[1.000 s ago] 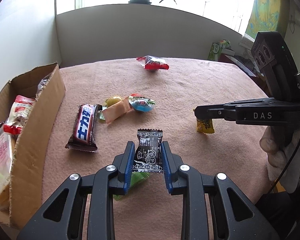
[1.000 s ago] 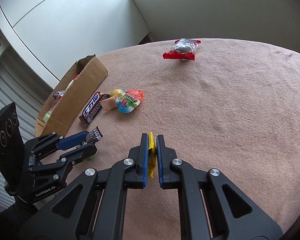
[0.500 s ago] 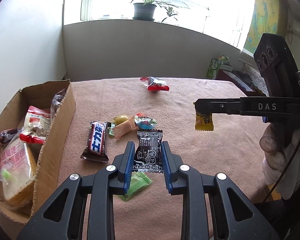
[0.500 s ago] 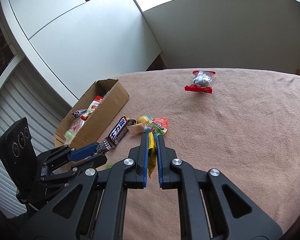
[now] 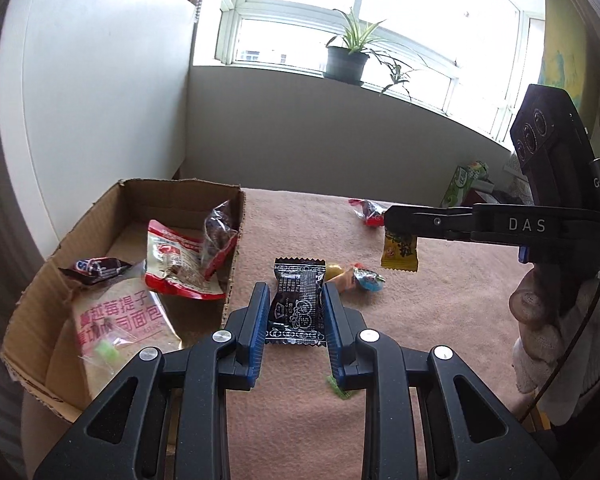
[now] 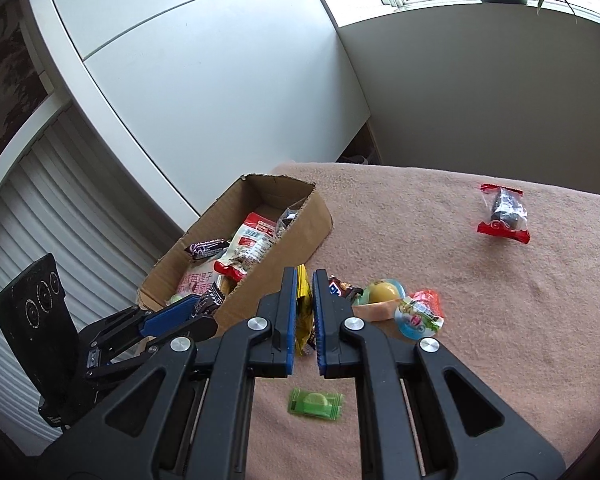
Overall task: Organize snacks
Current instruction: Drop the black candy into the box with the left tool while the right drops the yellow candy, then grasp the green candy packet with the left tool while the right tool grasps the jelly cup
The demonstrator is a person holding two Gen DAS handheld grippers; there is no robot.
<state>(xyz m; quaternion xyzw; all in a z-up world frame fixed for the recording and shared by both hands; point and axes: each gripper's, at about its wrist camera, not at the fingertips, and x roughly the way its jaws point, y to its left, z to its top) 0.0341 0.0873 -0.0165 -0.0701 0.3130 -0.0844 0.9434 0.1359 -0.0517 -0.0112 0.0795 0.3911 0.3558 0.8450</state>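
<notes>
My left gripper [image 5: 296, 292] is shut on a black snack packet [image 5: 298, 312] and holds it in the air just right of the cardboard box [image 5: 172, 184]. The box holds several snack bags. My right gripper [image 6: 305, 280] is shut on a small yellow packet [image 6: 303, 312], which hangs edge-on between the blue pads near the box's outer wall [image 6: 300, 236]. In the left wrist view the right gripper [image 5: 392, 220] comes in from the right with the yellow packet [image 5: 400, 252] dangling below it. In the right wrist view the left gripper [image 6: 204, 304] sits at the lower left.
On the pink cloth lie a green candy packet [image 6: 315, 400], a chocolate bar [image 6: 340, 288], a yellow jelly cup [image 6: 382, 294], a colourful jelly cup [image 6: 418, 314] and, farther off, a red-ended packet [image 6: 504, 214]. A gloved hand [image 5: 540, 320] holds the right gripper. White walls stand behind the box.
Both grippers have lifted their packets off the cloth and swung left toward the box, which now shows its inside. The green packet that lay under the black one is uncovered.
</notes>
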